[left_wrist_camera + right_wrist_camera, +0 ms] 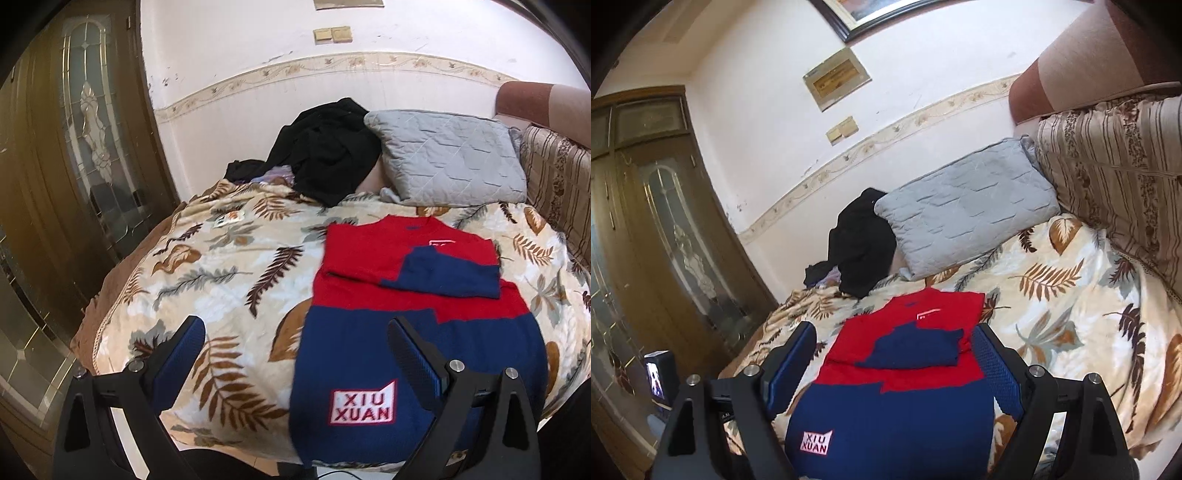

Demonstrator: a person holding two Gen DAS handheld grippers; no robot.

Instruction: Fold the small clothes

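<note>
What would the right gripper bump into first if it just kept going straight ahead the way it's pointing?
Most likely the red and blue sweater: it lies on the leaf-print blanket directly between the open right gripper fingers. Depth is hard to judge, but nothing else shows in that line.

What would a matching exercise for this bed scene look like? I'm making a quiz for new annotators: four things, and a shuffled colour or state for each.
Things:
1. sweater
2. pillow
3. crumpled garment
4. left tongs

Colour or state:
A. black, heaped beside the pillow
B. open, holding nothing
C. grey, quilted
D. red and navy, sleeves folded across the chest

Pairs: 1-D, 2-C, 3-A, 4-B
</note>
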